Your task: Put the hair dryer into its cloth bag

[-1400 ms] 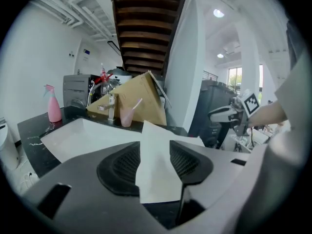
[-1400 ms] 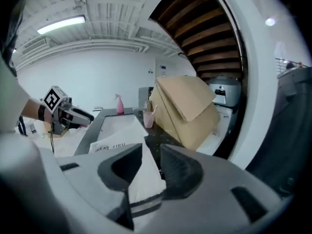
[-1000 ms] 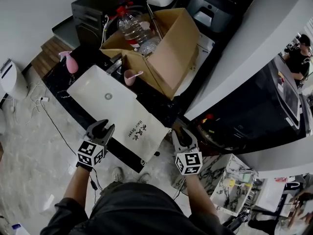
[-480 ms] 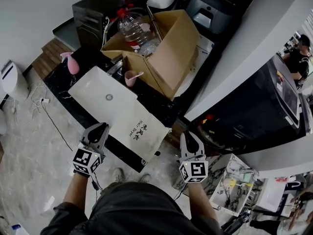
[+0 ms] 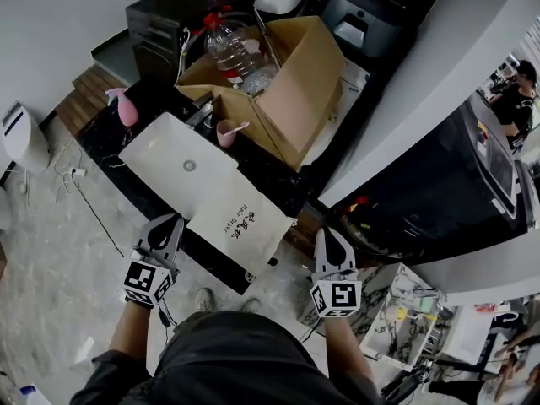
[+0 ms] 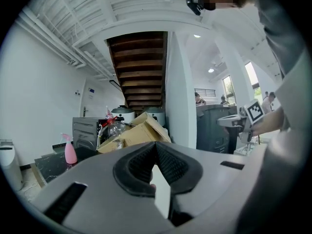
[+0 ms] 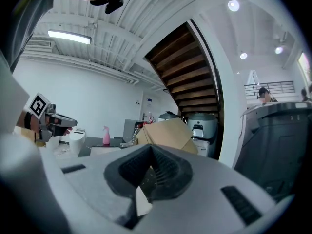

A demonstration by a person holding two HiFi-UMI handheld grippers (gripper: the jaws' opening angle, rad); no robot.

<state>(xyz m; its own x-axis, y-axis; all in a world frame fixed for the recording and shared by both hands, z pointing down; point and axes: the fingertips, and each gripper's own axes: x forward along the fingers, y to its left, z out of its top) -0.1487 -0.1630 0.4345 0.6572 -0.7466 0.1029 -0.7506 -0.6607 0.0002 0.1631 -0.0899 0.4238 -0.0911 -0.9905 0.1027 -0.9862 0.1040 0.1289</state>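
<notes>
Left gripper (image 5: 174, 220), right gripper (image 5: 324, 233) back, newly closed; cloth bag (image 5: 240, 226) lengthwise toward sink (image 5: 156, 152).

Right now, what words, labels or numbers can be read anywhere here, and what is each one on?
"Hair Dryer": printed on the cloth bag.
Characters beside it on the cloth bag: too small to read.
Red label on the plastic bottle: too blurred to read.
Marker cubes on the two grippers: black-and-white square patterns, no words or numbers.
</notes>
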